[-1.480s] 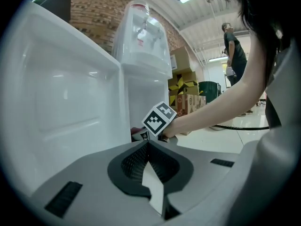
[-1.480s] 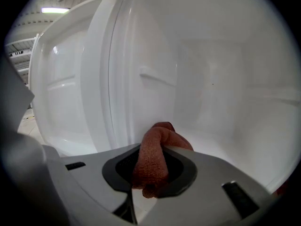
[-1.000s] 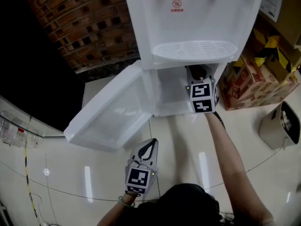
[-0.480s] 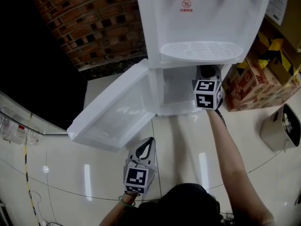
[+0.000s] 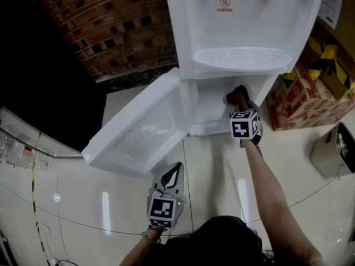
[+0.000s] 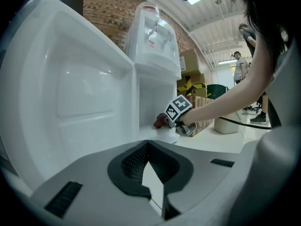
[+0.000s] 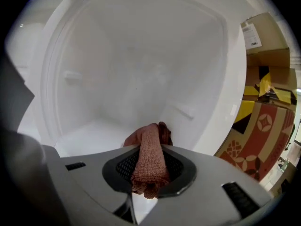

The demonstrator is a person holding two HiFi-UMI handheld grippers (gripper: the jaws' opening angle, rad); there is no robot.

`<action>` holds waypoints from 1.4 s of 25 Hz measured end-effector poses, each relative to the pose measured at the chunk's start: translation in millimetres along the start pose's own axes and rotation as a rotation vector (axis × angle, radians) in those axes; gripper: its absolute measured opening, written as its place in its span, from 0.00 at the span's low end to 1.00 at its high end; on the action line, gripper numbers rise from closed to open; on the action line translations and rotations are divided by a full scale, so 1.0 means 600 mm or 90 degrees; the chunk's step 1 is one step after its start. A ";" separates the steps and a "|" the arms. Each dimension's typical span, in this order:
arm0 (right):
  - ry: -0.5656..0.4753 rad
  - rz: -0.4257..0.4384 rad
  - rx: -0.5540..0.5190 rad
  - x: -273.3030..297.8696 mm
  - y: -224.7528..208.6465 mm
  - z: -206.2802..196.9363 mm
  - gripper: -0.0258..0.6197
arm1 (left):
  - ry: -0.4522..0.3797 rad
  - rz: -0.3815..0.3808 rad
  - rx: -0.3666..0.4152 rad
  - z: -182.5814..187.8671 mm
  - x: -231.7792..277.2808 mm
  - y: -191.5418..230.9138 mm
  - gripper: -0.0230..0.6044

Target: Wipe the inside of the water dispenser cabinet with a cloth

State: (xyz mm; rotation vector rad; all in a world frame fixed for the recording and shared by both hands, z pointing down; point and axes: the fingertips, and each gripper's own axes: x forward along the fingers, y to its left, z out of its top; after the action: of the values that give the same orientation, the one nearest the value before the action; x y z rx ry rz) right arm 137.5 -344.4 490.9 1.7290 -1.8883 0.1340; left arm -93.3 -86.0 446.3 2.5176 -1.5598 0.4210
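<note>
**Cloth at the mouth of the cabinet, and the grip is what to watch**

The right gripper (image 5: pixel 239 105) is clamped on the reddish-brown cloth (image 7: pixel 150 145). A folded wad sits between its jaws, with a small bunch poking out ahead of the tips. Straight ahead of it is the open white cabinet (image 5: pixel 208 107), floor below and side wall just to its right. Whether the cloth touches the plastic right now, I can't tell.

Here's the danger, as I read it. Only a little cloth leads the jaws, so a hard push could put the gripper's own shell on the wall and not the fabric, scuffing without wiping. Drag it sideways with friction and the wad could slip out of the clamp and drop on the cabinet floor. The far corners ahead and to its left look easy to miss from this spot.

The left gripper (image 5: pixel 173 172) hangs low with its jaws together on nothing, beside the swung-open door (image 5: pixel 138 132). A careless lift there could knock that door.

As for writing, there's a red sticker (image 5: pixel 224 0) on the dispenser front above the drip tray (image 5: pixel 238 57), with a prohibition symbol but text too small to read. To the right gripper's right, the cardboard box (image 7: pixel 261 46) carries a white label with illegible print.
</note>
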 end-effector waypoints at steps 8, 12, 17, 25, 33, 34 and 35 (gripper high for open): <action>-0.133 0.030 -0.039 -0.064 0.004 0.084 0.16 | 0.005 -0.004 0.000 -0.005 0.002 -0.005 0.00; -0.269 -0.010 -0.068 -0.162 -0.029 0.197 0.16 | 0.003 -0.006 0.000 -0.003 0.003 -0.008 0.00; -0.327 -0.052 -0.082 -0.218 -0.065 0.230 0.16 | -0.001 -0.003 -0.003 -0.002 0.000 -0.006 0.00; -0.143 -0.025 -0.134 -0.092 -0.049 0.044 0.16 | -0.006 0.002 0.000 0.005 -0.012 -0.003 0.00; -0.017 0.021 -0.076 -0.034 -0.014 -0.075 0.16 | -0.003 0.014 0.002 0.004 -0.020 0.004 0.00; -0.008 0.025 -0.070 -0.032 -0.011 -0.083 0.16 | -0.002 0.013 0.003 0.004 -0.019 0.003 0.00; 0.001 0.030 -0.062 -0.031 -0.008 -0.092 0.16 | -0.002 0.012 0.003 0.003 -0.019 0.001 0.00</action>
State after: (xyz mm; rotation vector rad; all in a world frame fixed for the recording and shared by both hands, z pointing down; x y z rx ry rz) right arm 160.6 -304.8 526.6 1.6205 -1.9027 0.0592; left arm -98.4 -77.4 441.0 2.5099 -1.5858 0.4246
